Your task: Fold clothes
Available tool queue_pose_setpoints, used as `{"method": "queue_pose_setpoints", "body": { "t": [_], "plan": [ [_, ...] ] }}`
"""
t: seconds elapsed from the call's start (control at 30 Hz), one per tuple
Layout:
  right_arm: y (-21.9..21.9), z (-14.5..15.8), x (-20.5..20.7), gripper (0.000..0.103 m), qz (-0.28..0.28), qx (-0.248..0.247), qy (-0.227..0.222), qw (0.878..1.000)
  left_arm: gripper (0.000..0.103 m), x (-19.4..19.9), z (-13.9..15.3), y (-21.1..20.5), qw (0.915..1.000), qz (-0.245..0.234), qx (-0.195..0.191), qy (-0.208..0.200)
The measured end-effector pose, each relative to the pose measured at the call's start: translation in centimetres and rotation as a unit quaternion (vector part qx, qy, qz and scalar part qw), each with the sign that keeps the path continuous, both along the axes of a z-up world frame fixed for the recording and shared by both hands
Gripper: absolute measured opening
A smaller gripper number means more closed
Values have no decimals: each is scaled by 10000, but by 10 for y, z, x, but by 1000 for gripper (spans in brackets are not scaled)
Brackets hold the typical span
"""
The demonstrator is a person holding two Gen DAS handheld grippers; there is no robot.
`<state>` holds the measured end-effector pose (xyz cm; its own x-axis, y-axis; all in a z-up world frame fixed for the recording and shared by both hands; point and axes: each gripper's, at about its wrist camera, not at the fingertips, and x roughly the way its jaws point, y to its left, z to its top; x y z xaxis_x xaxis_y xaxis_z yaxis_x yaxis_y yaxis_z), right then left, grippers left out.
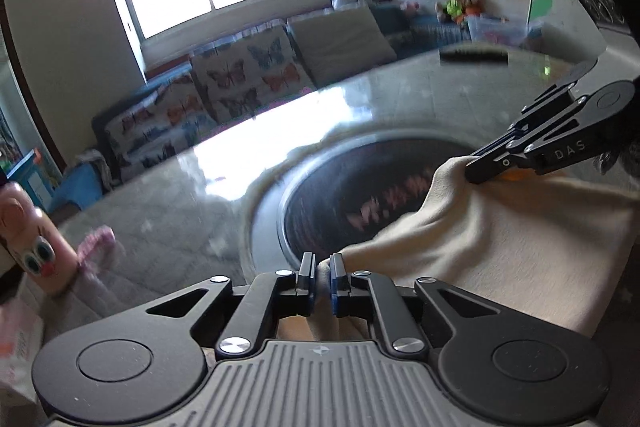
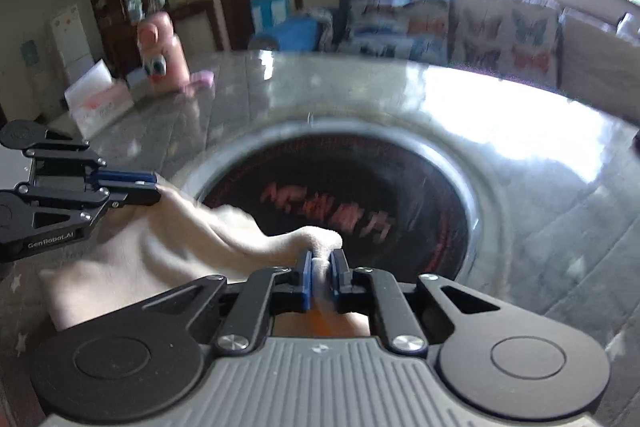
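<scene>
A cream-coloured garment hangs stretched between my two grippers above a glossy grey table. My left gripper is shut on one edge of it. My right gripper is shut on another edge, with a fold of cloth bunched above its jaws. In the left wrist view the right gripper shows at the right, pinching the cloth. In the right wrist view the left gripper shows at the left, pinching the garment. The lower part of the garment is hidden behind the grippers.
A round black inset with red writing sits in the middle of the table. A pink figure and a white box stand at the table's edge. A sofa with butterfly cushions is beyond, under a window.
</scene>
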<state>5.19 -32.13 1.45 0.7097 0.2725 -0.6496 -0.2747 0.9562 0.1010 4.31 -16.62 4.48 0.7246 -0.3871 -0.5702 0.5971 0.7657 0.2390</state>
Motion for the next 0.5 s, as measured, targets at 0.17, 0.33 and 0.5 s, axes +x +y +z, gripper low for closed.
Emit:
{"method": "queue_pose_setpoints", "body": {
  "t": [0.17, 0.33, 0.5],
  "plan": [
    [-2, -8, 9, 9, -210, -79, -9, 9997, 12, 18, -18, -12, 9995, 172, 207, 167],
    [-5, -12, 12, 17, -294, -61, 116, 9995, 21, 23, -23, -9, 9989, 280, 213, 316],
    [-9, 8, -4, 18, -215, -150, -42, 9996, 22, 16, -6, -2, 9992, 315, -93, 237]
  ]
}}
